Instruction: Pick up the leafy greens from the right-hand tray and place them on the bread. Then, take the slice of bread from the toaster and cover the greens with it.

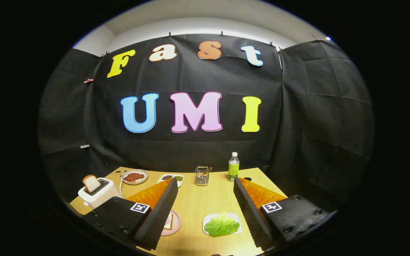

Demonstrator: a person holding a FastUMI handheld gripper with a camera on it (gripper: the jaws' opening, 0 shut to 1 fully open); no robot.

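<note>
between wide-apart ribbed gripper (205, 199) jaws, ruffled leafy greens (222, 224), white tray (238, 230)

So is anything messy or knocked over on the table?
Nothing stands out. The leafy greens lie flat on their tray between the open jaws, the bread slice stands in the toaster, and the bottle is upright.

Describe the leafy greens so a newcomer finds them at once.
Start at the wooden table. Between the open gripper fingers, near the table's front edge, lies a small white tray. The leafy greens rest on it: one ruffled, pale green leaf, unlike the pink plate with bread beside it.
</note>
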